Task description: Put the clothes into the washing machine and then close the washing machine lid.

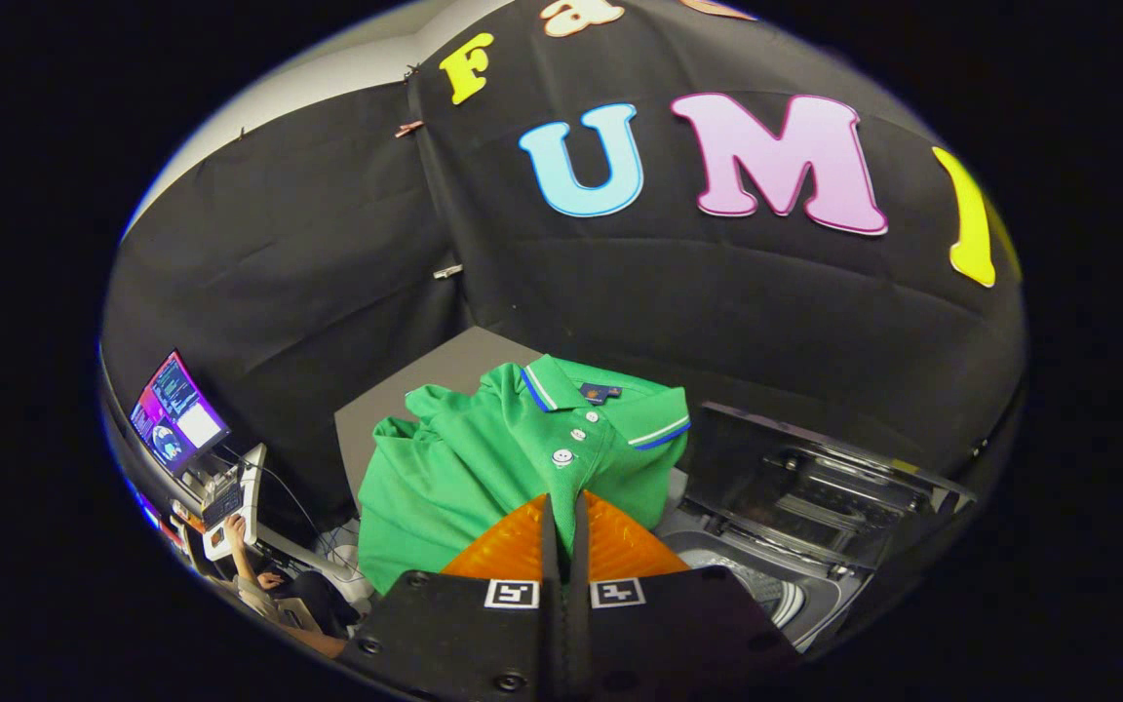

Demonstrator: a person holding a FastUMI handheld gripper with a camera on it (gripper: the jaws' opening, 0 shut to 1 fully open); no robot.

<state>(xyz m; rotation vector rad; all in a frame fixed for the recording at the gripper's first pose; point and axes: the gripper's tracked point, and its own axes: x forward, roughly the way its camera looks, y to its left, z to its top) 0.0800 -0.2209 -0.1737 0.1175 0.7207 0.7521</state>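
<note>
A person (259, 585) sits at far left. The gripper (561, 507) is clenched on the shirt (484, 458), apparently lifted, its collar pointing away. The washer (786, 546) lies lower right, lid (815, 468) raised behind the drum.

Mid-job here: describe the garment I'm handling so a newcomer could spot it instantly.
Start at the open washing machine; just beside it, raised above the grey table, hangs the polo shirt. The gripper is shut on its front. It is bright green, with a striped collar and white buttons.
</note>
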